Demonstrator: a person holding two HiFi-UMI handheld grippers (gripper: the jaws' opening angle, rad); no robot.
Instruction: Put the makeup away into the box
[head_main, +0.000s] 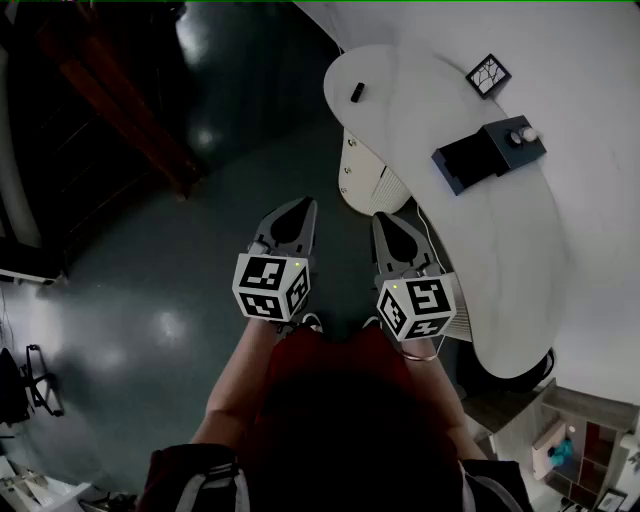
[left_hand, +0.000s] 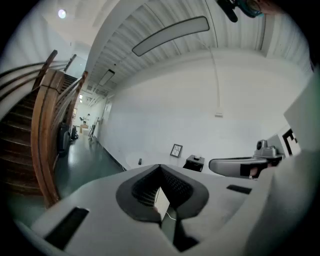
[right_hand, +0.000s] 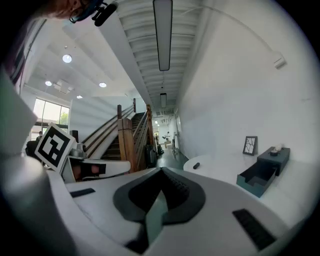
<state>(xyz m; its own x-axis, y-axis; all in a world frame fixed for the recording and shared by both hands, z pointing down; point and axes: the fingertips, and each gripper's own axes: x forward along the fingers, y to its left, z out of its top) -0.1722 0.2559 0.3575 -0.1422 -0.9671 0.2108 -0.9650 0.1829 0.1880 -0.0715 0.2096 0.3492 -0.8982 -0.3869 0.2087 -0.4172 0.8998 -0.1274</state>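
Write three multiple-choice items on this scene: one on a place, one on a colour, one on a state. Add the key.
1. Where does the small black stick-shaped item lie?
A. on the white curved table, apart from the rectangular box
B. on top of the box
C. in a bowl

2. What colour is the box?
A. red
B. dark blue
C. yellow

3. How does the box's drawer stand?
A. pushed shut
B. lifted out
C. pulled open

Key: A, the item lies on bare tabletop at the far end, away from the box; B, its top and sides show dark blue; C, the drawer juts out from the box front with its hollow showing.
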